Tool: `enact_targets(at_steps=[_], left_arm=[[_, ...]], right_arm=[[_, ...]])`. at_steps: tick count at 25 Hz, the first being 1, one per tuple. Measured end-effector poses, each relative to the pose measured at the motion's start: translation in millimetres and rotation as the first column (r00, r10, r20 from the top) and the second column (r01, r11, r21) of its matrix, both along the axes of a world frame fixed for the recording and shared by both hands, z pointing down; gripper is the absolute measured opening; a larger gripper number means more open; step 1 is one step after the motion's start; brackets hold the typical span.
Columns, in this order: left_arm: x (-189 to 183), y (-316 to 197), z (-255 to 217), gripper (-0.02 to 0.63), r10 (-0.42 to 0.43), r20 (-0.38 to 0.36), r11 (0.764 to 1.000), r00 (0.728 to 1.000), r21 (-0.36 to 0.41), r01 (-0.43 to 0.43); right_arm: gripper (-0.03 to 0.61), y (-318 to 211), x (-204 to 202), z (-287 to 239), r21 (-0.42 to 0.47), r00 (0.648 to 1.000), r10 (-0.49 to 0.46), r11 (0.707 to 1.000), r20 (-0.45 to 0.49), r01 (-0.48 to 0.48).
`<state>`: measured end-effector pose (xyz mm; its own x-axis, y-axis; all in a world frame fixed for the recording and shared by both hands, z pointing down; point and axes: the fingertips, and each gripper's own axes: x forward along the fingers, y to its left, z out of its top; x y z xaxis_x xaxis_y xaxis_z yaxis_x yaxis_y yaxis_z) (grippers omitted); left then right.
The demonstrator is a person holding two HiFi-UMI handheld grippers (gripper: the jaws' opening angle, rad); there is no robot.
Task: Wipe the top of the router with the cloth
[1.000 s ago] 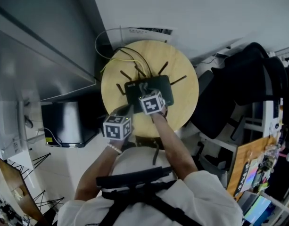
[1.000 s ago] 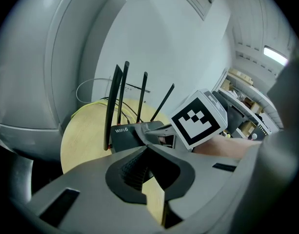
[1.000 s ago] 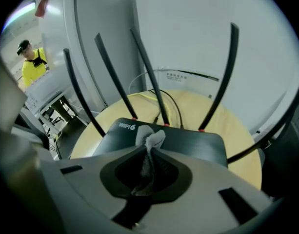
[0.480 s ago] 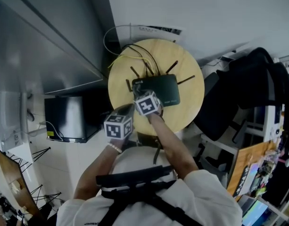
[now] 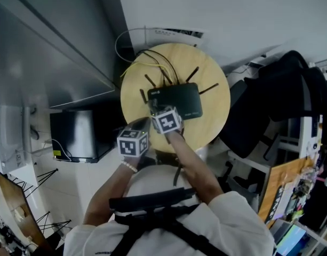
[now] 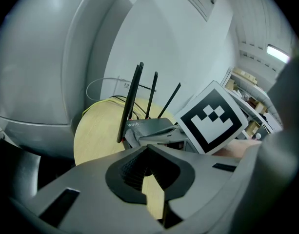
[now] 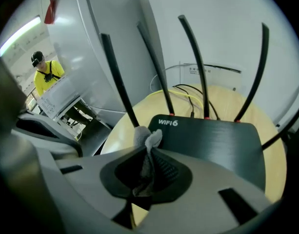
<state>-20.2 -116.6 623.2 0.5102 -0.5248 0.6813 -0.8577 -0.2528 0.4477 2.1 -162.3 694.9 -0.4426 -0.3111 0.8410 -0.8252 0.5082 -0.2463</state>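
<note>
1. On the round wooden table [image 5: 208, 124], the black router [image 5: 176, 100] lies flat with its antennas [image 7: 197, 57] raised and cables at its back.
2. The grey cloth [image 7: 148, 139] is pinched in the right gripper [image 7: 148, 154], whose jaws are clenched on it. The cloth's bunched tip meets the router's near left corner, by the "WIFI6" print.
3. The left gripper [image 6: 148, 150] hovers at the table's near left edge, its jaws pressed together with nothing between them.
4. Yellow and black cables [image 5: 150, 63] trail across the table behind the router.
</note>
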Motion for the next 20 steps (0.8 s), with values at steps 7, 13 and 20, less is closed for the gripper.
enact_targets(at_steps=[7, 13, 20], left_arm=[[27, -6, 2, -0.003, 0.037, -0.010, 0.999, 0.999, -0.008, -0.037], [52, -12, 3, -0.003, 0.068, -0.018, 0.998, 0.998, -0.005, -0.068], [77, -15, 5, -0.003, 0.084, -0.017, 0.996, 0.996, -0.006, -0.084]], right_arm=[[0.040, -6, 51, 2, -0.004, 0.997, 0.066, 0.998, -0.031, -0.066], [0.040, -18, 113, 2, 0.034, 0.987, 0.138, 0.990, -0.083, -0.135], [0.040, -29, 179, 3, 0.062, 0.970, 0.210, 0.977, -0.126, -0.203]])
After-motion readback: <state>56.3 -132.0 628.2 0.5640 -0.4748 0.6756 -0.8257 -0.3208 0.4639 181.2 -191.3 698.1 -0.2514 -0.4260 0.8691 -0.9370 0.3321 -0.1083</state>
